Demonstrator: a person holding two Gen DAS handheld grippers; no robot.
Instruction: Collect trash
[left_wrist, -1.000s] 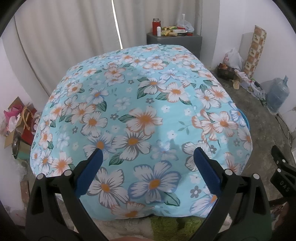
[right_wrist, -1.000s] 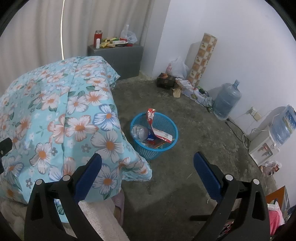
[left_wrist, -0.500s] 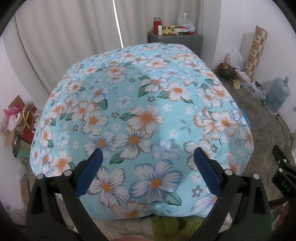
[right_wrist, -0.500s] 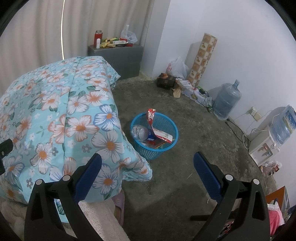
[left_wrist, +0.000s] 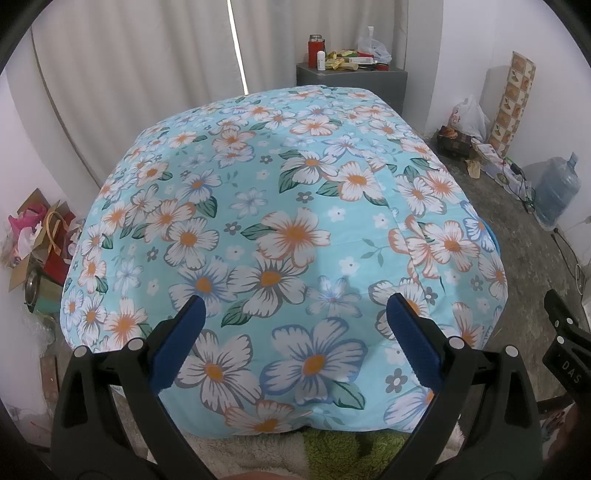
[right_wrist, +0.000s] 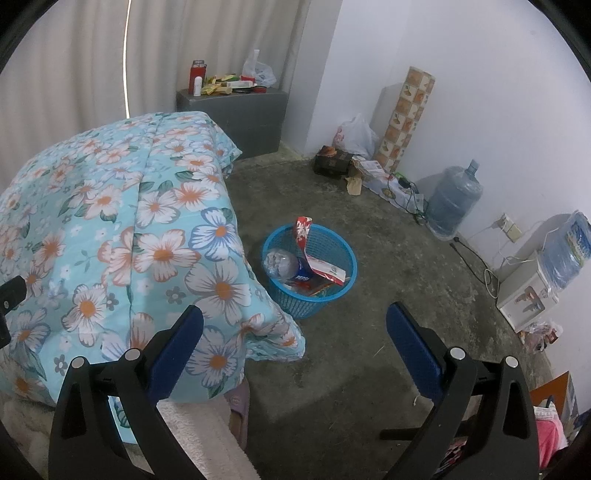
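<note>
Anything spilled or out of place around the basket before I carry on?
Nothing spilled. The blue basket stands upright beside the floral quilt, trash inside; one red-and-white wrapper pokes above the rim. Both the left gripper and right gripper are open and empty.

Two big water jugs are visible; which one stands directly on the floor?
The upright jug by the wall cables stands on the concrete floor; the other jug sits inverted atop the white dispenser.
</note>
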